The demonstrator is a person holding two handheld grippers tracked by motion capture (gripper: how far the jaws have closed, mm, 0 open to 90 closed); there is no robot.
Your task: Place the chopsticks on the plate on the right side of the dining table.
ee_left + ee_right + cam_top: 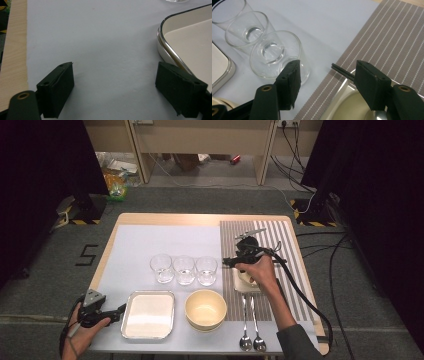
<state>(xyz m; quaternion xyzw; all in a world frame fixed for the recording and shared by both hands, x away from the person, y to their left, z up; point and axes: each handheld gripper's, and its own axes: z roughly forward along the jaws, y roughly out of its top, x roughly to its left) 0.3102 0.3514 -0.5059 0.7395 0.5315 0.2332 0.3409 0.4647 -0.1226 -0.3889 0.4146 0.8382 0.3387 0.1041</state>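
Note:
Three clear glasses stand in a row on the white sheet: left (pixel 162 268), middle (pixel 184 269), right (pixel 206 270). My right gripper (pixel 225 261) hovers just right of them, over a small cream dish (pixel 245 281) on the striped placemat (pixel 280 235). Its jaws are open and hold nothing. In the right gripper view, my right gripper (pixel 328 66) has the nearest glass (pixel 274 53) beyond its left jaw. Black chopsticks (pixel 342 71) and the dish (pixel 344 105) lie below. My left gripper (pixel 122 310) rests open beside a metal tray (pixel 148 293).
A cream bowl (pixel 205 309) sits right of the tray, and two spoons (pixel 251 332) lie on the placemat near the front edge. In the left gripper view, my left gripper (pixel 115 67) spans bare white sheet, the tray's rim (pixel 165 47) touching its right jaw.

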